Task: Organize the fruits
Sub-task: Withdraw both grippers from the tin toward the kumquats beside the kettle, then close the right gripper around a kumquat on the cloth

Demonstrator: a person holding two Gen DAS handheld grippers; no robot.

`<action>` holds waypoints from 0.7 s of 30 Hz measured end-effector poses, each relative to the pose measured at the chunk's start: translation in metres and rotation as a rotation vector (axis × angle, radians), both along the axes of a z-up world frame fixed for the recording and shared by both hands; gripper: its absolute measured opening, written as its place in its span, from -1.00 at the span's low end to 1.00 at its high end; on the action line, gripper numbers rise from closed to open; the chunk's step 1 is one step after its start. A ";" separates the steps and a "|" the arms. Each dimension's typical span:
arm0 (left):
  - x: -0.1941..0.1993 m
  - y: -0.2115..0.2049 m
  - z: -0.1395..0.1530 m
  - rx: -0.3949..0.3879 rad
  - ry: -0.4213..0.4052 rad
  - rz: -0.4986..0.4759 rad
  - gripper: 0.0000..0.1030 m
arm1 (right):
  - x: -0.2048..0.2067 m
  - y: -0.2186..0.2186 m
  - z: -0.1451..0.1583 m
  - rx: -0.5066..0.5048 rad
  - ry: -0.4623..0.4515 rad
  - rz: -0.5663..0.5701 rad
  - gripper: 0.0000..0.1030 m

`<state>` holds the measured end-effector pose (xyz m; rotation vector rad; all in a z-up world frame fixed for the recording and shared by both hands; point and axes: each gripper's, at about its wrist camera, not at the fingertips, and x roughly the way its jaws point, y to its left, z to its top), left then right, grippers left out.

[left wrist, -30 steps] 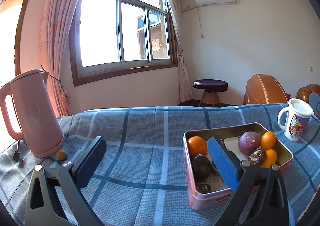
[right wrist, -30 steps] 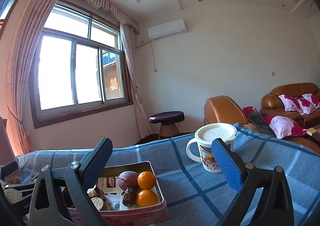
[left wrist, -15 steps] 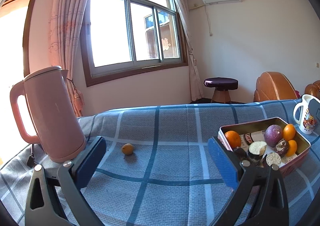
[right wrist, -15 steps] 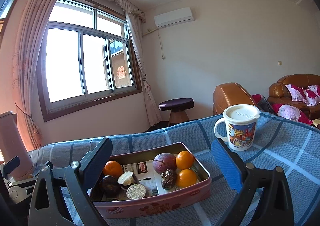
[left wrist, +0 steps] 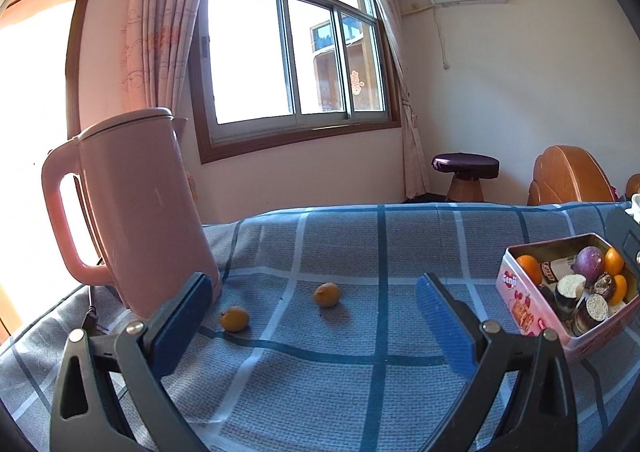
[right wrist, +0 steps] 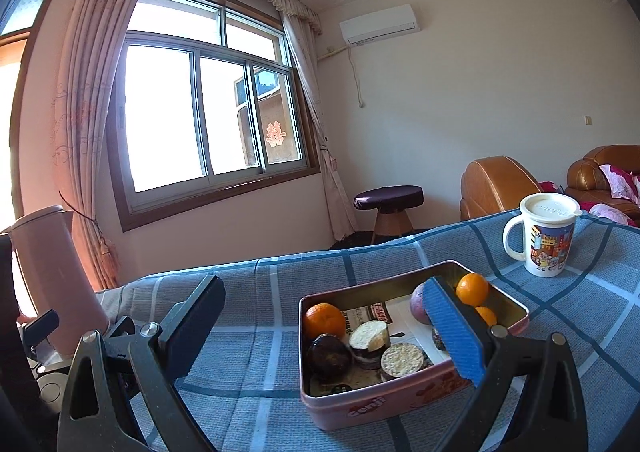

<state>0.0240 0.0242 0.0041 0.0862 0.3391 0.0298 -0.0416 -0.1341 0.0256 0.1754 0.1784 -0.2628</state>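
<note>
Two small orange fruits lie loose on the blue checked cloth: one (left wrist: 327, 294) ahead of my left gripper (left wrist: 316, 328), the other (left wrist: 234, 318) nearer its left finger, beside the kettle. That gripper is open and holds nothing. A pink tin (left wrist: 520, 298) at the right holds oranges, a purple fruit and round cakes. In the right wrist view the same tin (right wrist: 360, 406) sits just ahead of my right gripper (right wrist: 326, 332), which is open and empty; its right finger covers part of the purple fruit (right wrist: 417, 306).
A pink kettle (left wrist: 140, 211) stands at the left, close to the loose fruits, with its cord (left wrist: 91, 322) trailing on the cloth. A lidded cartoon mug (right wrist: 546, 238) stands at the far right. Behind the table are a stool (right wrist: 388, 203) and brown sofas (right wrist: 496, 185).
My left gripper has swung to the left: the tin slid to the right edge of its view, and the kettle and both loose fruits came in. The right gripper moved left toward the tin.
</note>
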 end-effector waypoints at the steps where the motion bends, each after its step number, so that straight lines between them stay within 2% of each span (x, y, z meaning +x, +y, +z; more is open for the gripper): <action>1: 0.001 0.005 0.000 -0.004 0.005 0.005 1.00 | 0.002 0.004 0.000 0.000 0.003 0.005 0.95; 6: 0.009 0.026 -0.002 -0.015 0.024 0.037 1.00 | 0.012 0.019 -0.002 -0.004 0.015 0.037 0.95; 11: 0.022 0.043 -0.004 0.007 0.056 0.058 1.00 | 0.026 0.037 -0.006 -0.005 0.041 0.072 0.95; 16: 0.042 0.067 -0.008 0.094 0.097 0.114 1.00 | 0.048 0.058 -0.010 -0.033 0.098 0.124 0.95; 18: 0.053 0.084 -0.012 0.071 0.153 0.143 1.00 | 0.058 0.069 -0.013 -0.053 0.129 0.155 0.95; 21: 0.064 0.112 -0.017 -0.027 0.228 0.183 1.00 | 0.075 0.085 -0.016 -0.077 0.154 0.215 0.94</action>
